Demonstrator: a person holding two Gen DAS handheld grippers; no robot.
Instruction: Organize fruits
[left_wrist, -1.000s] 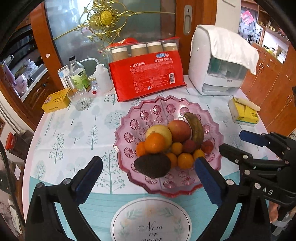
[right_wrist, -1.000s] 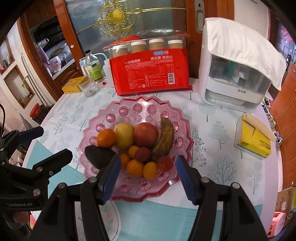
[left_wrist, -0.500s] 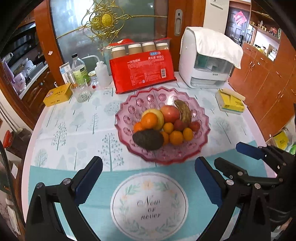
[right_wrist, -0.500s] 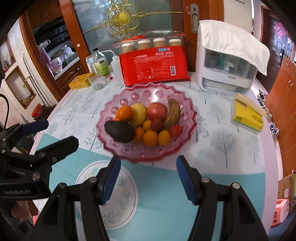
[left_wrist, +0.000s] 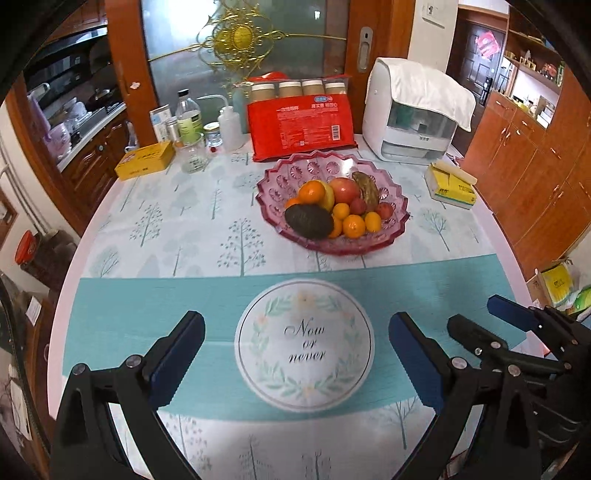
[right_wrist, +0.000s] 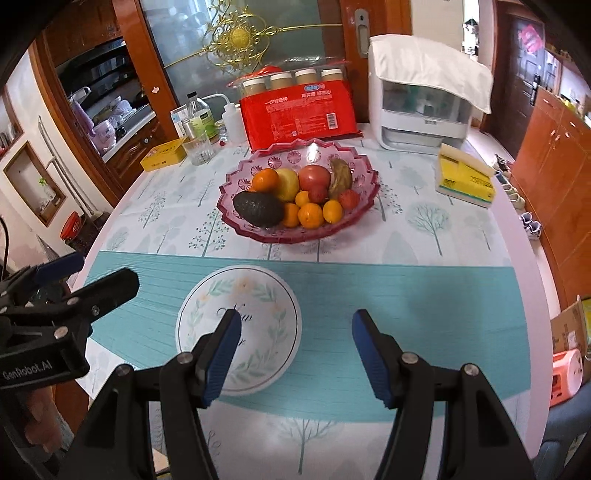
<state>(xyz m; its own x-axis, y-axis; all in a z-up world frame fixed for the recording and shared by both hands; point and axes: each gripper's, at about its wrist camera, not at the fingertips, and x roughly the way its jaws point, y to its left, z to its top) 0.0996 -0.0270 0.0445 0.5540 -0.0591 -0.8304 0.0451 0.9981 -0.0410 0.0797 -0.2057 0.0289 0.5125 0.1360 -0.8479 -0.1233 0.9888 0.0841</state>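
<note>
A pink glass fruit bowl (left_wrist: 400, 216) (right_wrist: 369, 184) stands past the middle of the table. It holds a dark avocado (left_wrist: 308, 220) (right_wrist: 258, 208), an orange (left_wrist: 312, 192) (right_wrist: 265, 180), a red apple (left_wrist: 345, 189) (right_wrist: 314, 177), a browned banana (left_wrist: 365, 188) (right_wrist: 340, 178) and several small citrus and red fruits. My left gripper (left_wrist: 295, 332) hangs open over the near teal band of the tablecloth, well short of the bowl, with nothing between its fingers. Beside it my right gripper (right_wrist: 295, 325) is open and empty too. Each gripper shows at the edge of the other's view.
Behind the bowl stand a red pack of paper cups (left_wrist: 301, 123), a white appliance under a cloth (left_wrist: 413, 110), a glass (left_wrist: 192, 157), bottles and a yellow box (left_wrist: 146, 160). A yellow tissue pack (left_wrist: 450, 184) lies to the right. The table's rounded edge is near.
Both grippers have drawn back from over the bowl toward the table's near edge and risen slightly. The bowl now looks smaller and farther off. Jaw openings are unchanged.
</note>
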